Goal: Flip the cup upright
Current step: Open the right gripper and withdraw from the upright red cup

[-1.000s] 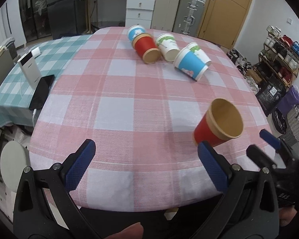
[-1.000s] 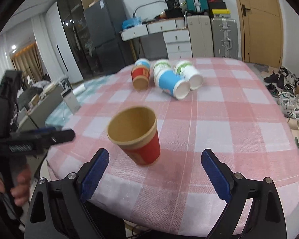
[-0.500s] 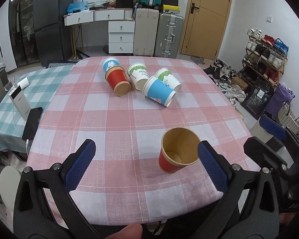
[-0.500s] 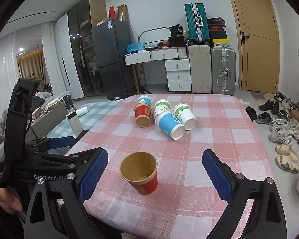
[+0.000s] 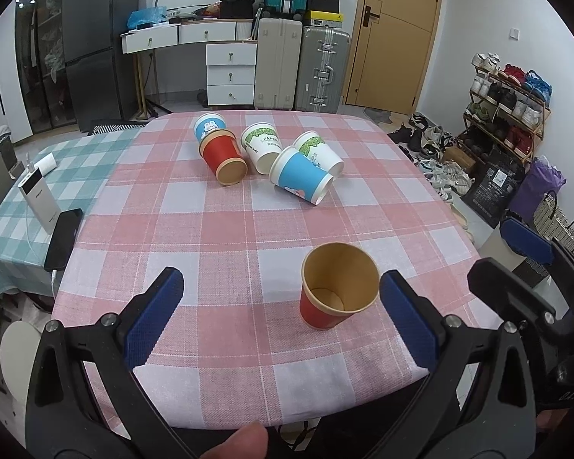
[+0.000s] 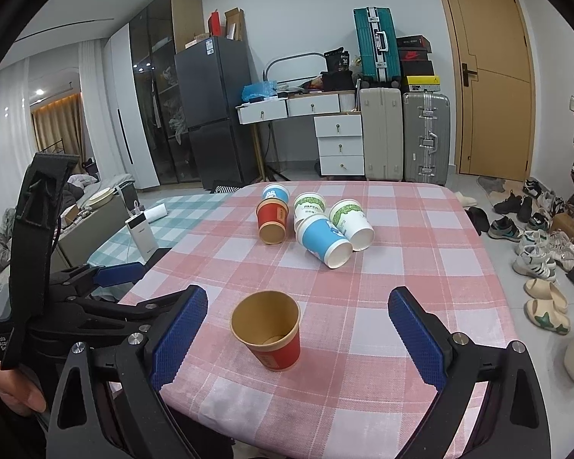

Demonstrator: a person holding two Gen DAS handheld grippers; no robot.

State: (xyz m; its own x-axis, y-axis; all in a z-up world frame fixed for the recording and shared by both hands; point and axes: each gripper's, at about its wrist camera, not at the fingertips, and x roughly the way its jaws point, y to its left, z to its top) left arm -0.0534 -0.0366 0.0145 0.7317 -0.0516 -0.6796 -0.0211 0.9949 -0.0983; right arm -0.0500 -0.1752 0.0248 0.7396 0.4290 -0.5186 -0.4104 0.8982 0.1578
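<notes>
On the far left of the bench (image 5: 210,229), on its green-checked part, a white power bank (image 5: 36,201) stands beside a black phone (image 5: 63,239). Farther right, at the far middle of the pink-checked cloth, five paper cups (image 5: 268,157) lie tipped together. Near the front edge a red cup (image 5: 335,290) (image 6: 269,329) stands upright, mouth up, touching neither the left claw (image 5: 281,317) nor the right claw (image 6: 298,338), both spread wide with nothing between the blue pads (image 6: 180,336).
</notes>
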